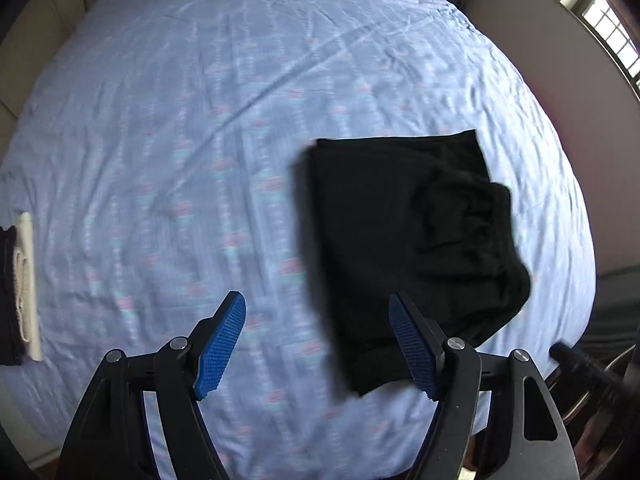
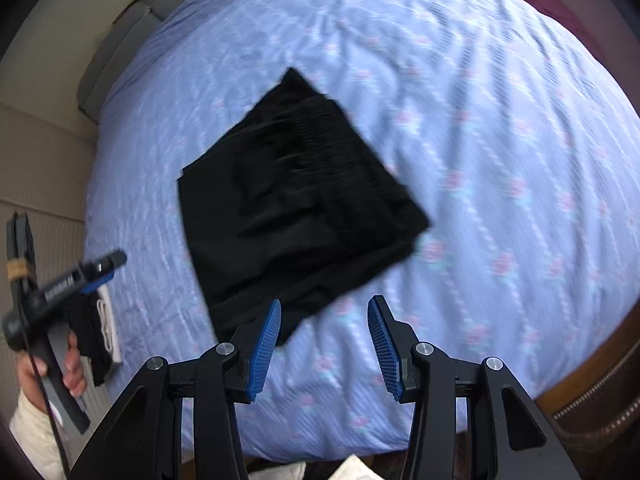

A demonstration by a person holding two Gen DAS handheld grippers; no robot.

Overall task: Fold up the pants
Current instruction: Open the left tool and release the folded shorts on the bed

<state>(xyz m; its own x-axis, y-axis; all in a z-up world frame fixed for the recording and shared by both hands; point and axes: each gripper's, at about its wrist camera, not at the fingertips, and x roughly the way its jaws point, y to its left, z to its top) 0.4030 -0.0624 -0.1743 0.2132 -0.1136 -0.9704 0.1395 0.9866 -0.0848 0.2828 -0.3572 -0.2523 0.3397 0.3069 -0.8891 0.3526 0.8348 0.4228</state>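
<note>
folded black pants on bedsheet

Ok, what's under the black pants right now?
The folded black pants lie flat on the blue patterned bedsheet, which shows all around them. Whatever is directly beneath the fabric is covered. Both grippers, left and right, are open, holding nothing.

The black pants lie folded into a compact, roughly square bundle on my bed's blue sheet. Their gathered waistband lies on top, and the fabric looks slightly rumpled.
</note>
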